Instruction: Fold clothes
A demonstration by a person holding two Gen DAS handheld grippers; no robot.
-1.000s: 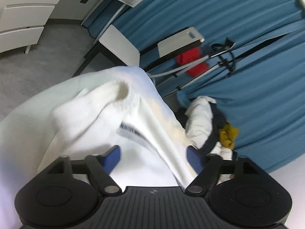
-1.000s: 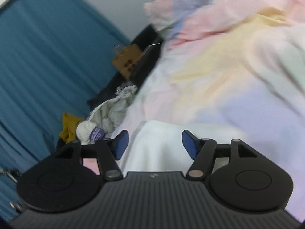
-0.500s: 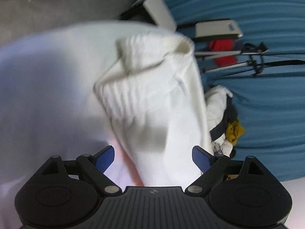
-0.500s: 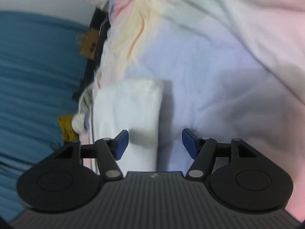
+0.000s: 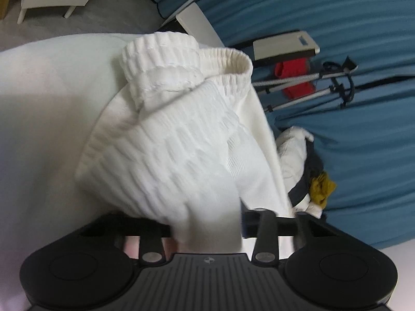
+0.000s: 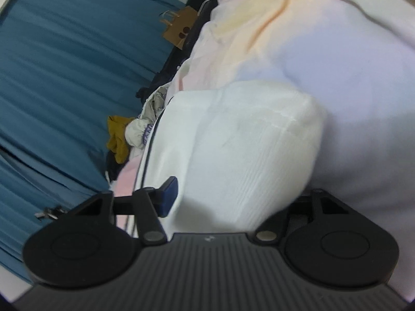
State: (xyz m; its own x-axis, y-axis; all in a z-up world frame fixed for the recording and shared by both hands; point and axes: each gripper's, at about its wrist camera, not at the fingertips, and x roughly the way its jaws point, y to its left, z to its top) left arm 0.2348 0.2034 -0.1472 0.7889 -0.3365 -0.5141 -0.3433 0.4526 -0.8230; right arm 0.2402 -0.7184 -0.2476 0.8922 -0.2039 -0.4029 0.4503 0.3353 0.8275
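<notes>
Bedding: pastel tie-dye bed cover under everything, teal curtain behind; both views blurred.
Garment: white ribbed knit garment lies on the cover, its thick ribbed cuff or collar turned up at the far end in the left view; in the right view it reads as a smooth, bulging rectangle with a rounded far corner.
Left gripper: left gripper has knit cloth bunched between its fingers; tips hidden under the fabric, linkage drawn inward, so I judge it closed on the garment.
Right gripper: right gripper sits low against the near edge of the garment; one blue pad shows beside the cloth, the other finger is buried. Jaws look wide, with cloth between them; whether they pinch it, cannot tell.
Stage: a fold in hand, judged from the left grip and the doubled-over cloth.
Technique: carry the held edge level and lay it square on the layer beneath; keep the right side steady so the lower layer does not drag; release only when edges line up.
Surroundings: heap of other clothes with a mustard piece at the bed edge; red cloth and a metal stand by the curtain; brown paper bag beyond.
</notes>
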